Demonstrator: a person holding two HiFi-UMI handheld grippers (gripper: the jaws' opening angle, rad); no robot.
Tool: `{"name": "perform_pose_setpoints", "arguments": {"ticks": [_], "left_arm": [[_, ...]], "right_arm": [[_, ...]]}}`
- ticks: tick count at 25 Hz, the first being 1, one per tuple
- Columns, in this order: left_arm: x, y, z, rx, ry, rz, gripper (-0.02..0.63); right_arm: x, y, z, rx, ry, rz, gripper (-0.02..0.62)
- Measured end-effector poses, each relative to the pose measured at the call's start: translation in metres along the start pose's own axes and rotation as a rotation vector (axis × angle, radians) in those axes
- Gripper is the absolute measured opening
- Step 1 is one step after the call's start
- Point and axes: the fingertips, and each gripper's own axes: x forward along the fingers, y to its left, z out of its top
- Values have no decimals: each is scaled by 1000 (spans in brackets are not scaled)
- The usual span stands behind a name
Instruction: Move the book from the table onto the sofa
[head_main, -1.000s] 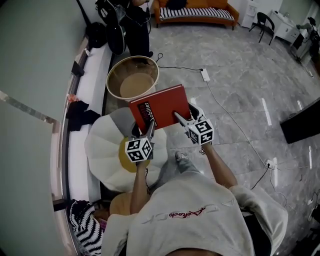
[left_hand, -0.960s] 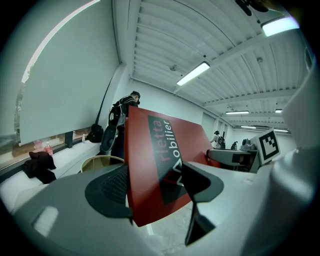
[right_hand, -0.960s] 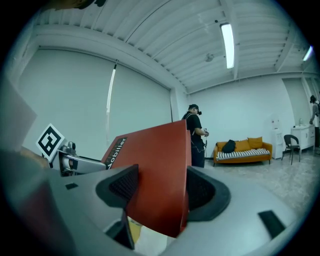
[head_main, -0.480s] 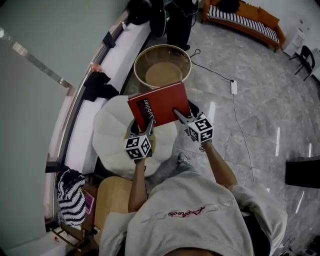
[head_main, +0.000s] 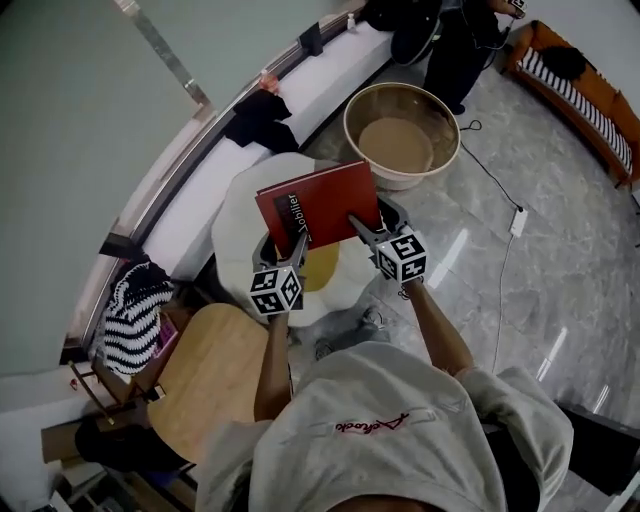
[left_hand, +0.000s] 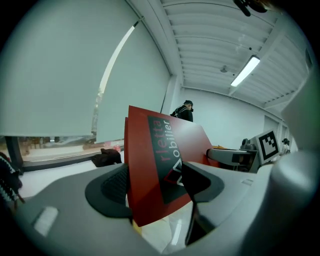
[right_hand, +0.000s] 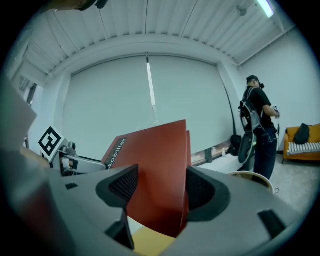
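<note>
My L gripper pinches the red book by its spine-side corner. My R gripper clamps its near edge, jaws on both covers. Book's up in the air, tilted, over a white flower-shaped cushion, w/ a round basket beyond.

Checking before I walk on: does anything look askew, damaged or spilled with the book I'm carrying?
Nothing stands out. The red book looks undamaged. The left gripper and right gripper are each clamped on its near edge. It is held tilted, and nothing is spilled.
</note>
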Motion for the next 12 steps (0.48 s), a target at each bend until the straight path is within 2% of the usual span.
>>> {"name": "perform_pose_setpoints", "arguments": {"ticks": [6,12], "left_arm": [[-47,64,-12,-63,-13,178,310],[-81,110,-32,-120,-9,262,310]], "right_arm": [[60,60,-11,-1,45,187,264],[95,109,-29,-3,95,273,264]]}}
